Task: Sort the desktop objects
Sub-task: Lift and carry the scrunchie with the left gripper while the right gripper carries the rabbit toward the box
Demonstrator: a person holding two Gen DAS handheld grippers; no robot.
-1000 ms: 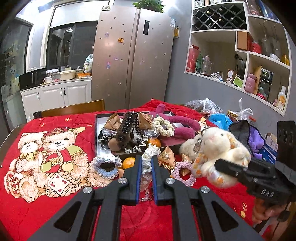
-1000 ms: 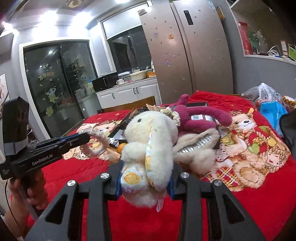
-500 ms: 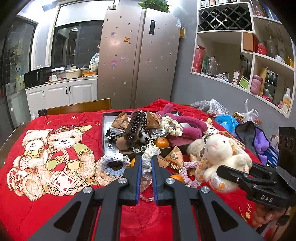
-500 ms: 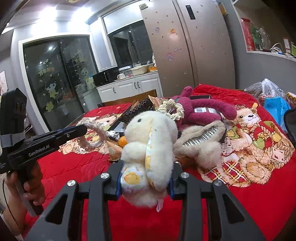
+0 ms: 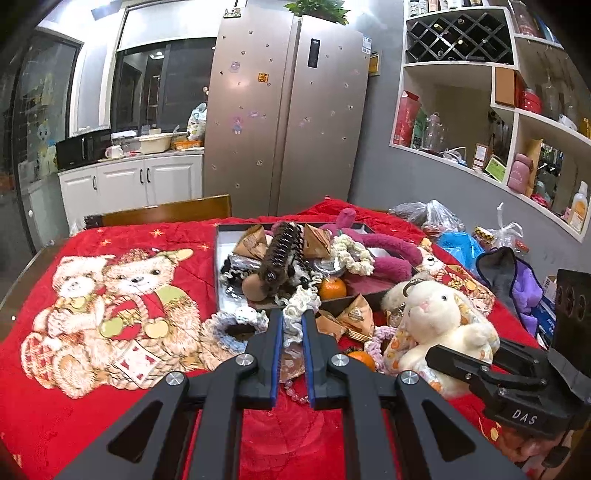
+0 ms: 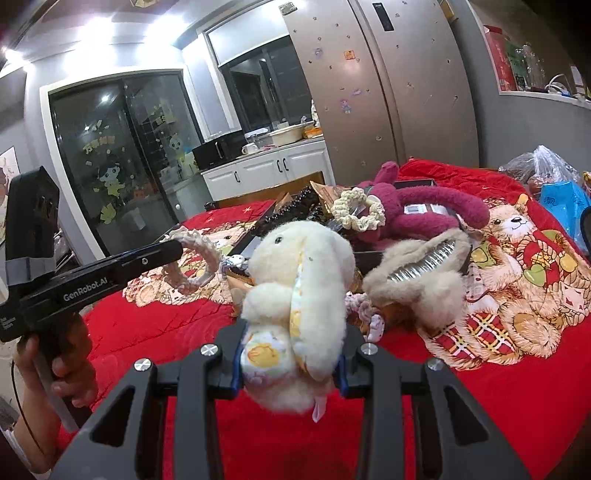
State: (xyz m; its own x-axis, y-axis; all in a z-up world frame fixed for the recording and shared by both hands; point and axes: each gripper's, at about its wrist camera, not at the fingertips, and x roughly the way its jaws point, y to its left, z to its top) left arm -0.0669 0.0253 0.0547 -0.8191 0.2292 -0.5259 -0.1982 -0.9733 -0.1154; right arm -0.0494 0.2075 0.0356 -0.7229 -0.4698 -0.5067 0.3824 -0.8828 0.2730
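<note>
Two claws hang over the red-clothed desk. Right claw pinches a cream plush rabbit by its lower body, lifted off the cloth, head up between the fingers. Left claw is pressed together on a whitish scrunchie, which hangs from its tips in the right view. Just beyond lie a blue scrunchie, paper packets and oranges; farther back, a tray heaped with a hair claw, scrunchies and a maroon plush.

The room is bright from ceiling lights that glare white. The fridge shines softly. Both pictures bend round at the edges, with dark corners. Nothing looks blurry.
</note>
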